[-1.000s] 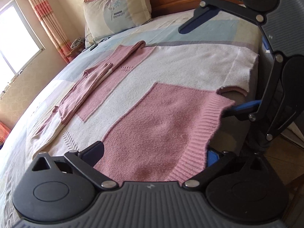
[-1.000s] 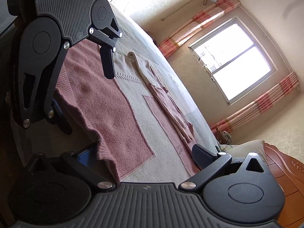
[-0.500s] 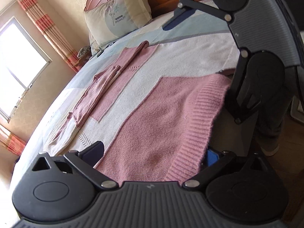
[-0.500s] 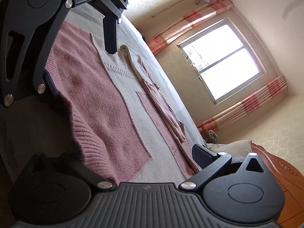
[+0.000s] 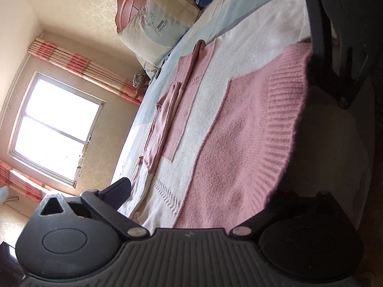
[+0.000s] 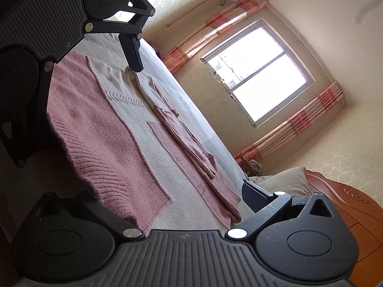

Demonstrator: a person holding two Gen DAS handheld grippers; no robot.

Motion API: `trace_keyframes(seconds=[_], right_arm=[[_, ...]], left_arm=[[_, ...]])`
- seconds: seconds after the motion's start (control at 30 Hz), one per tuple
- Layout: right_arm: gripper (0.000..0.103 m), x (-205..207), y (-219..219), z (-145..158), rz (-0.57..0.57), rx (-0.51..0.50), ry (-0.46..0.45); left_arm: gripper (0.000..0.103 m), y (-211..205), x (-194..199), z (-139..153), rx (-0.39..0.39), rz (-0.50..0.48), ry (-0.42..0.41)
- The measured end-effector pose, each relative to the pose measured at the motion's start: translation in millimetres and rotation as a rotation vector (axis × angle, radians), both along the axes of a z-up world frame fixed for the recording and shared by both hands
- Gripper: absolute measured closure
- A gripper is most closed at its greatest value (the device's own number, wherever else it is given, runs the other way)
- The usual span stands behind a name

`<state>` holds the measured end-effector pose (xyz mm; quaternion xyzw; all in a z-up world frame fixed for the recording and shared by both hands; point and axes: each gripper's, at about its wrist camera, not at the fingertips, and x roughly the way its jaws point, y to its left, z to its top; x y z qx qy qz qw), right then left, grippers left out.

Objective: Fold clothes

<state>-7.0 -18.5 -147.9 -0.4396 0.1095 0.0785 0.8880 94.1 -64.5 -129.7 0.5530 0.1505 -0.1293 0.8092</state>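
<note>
The pink hem has lifted off the bed (image 5: 251, 4), each wide-spread hand-held gripper, left (image 5: 198, 198) and right (image 6: 167, 198), holding the sweater (image 5: 234, 148) across centre frame.

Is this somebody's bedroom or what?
Most likely a bedroom. A pillow leans on a wooden headboard at the head of a bed, a pink and cream sweater lies spread on it, and a curtained window is in the wall.
</note>
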Motion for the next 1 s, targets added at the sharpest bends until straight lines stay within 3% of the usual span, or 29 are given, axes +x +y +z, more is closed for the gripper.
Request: trace_keyframes(seconds=[0.17,0.43,0.53,0.63,1.0], right_arm=[[0.0,-2.8,-9.8,-12.1,-0.035,-0.014,0.065],[0.0,-11.4,-34.5,-13.2,-0.138,-0.044,0.087],[0.0,-13.1,-37.7,-16.2,-0.158,-0.131,0.08],[0.0,-16.7,-41.9,-23.1,-0.142,-0.219,0.063],[0.0,4.1,-29.4,-25.0,-0.084,-0.236,0.06]], left_arm=[[0.0,16.0,-2.2,-3.5,0.05,0.035,-0.016],[0.0,22.7,-3.2,-3.8,0.022,0.053,-0.021],[0.0,22.5,-2.5,-4.3,0.016,0.052,-0.022],[0.0,23.0,-2.6,-4.9,0.012,0.052,-0.026],[0.0,20.3,-4.8,-5.0,0.048,0.061,-0.029]])
